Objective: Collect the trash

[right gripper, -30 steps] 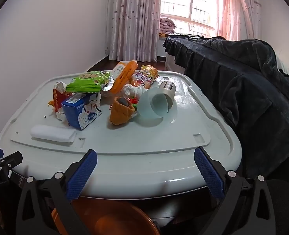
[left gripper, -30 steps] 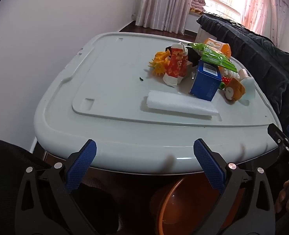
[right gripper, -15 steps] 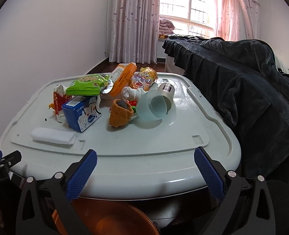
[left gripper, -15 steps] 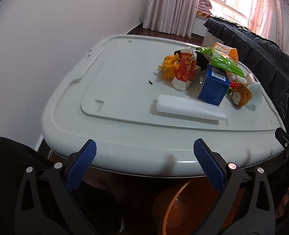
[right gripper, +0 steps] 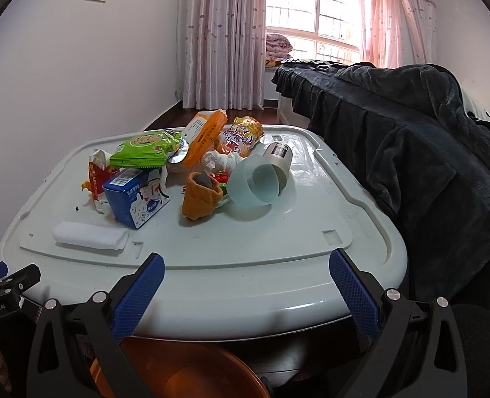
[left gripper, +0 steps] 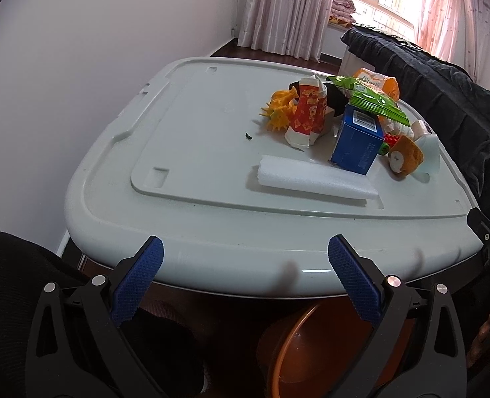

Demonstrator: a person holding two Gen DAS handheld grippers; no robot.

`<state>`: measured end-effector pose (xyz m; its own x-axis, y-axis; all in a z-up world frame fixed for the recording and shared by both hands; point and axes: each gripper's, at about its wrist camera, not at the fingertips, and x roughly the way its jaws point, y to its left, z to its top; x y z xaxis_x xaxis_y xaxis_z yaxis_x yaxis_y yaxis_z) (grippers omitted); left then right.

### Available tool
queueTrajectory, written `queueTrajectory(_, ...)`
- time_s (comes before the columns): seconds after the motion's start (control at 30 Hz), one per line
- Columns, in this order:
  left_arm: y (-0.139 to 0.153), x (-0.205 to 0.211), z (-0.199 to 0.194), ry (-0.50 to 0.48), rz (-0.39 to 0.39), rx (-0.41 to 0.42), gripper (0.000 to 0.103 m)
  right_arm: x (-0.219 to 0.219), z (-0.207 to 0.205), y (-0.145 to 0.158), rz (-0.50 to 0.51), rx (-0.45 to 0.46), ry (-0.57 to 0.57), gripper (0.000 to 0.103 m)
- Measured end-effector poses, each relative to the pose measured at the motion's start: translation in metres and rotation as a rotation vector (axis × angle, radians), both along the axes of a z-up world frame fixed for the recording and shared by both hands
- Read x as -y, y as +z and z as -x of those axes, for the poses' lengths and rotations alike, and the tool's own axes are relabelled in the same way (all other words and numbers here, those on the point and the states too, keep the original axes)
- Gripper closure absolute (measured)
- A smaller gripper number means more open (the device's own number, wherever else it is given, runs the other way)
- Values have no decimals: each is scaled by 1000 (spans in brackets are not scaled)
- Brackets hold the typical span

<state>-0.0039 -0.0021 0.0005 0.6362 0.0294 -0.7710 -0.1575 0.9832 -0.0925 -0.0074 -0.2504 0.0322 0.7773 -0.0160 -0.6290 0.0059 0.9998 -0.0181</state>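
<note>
A pile of trash lies on a pale grey plastic lid (left gripper: 195, 152) (right gripper: 311, 232): a white foam roll (left gripper: 314, 179) (right gripper: 89, 235), a blue carton (left gripper: 357, 142) (right gripper: 135, 199), a red and white carton (left gripper: 308, 112), a green snack bag (right gripper: 145, 147), orange snack bags (right gripper: 205, 136), a clear plastic cup (right gripper: 255, 185) and an orange plush piece (right gripper: 200, 199). My left gripper (left gripper: 245, 265) is open and empty at the lid's near edge. My right gripper (right gripper: 245, 278) is open and empty at the near edge too. An orange basin (right gripper: 185, 368) (left gripper: 311, 348) sits below the lid's edge.
A dark blanket-covered sofa (right gripper: 410, 132) runs along the right side of the lid. A white wall (left gripper: 79, 66) stands to the left. Curtains and a window (right gripper: 294, 16) are at the back. A yellow spiky toy (left gripper: 278, 112) lies beside the red carton.
Both grippers have risen a little and drawn slightly back, so the lid and the trash sit lower and farther in view. Nothing on the lid has moved.
</note>
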Motion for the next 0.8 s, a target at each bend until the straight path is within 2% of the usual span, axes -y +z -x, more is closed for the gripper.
queueTrajectory(0.8,-2,1,-1,-12,18,-10,6,2,2,0,-6,-1,13,5)
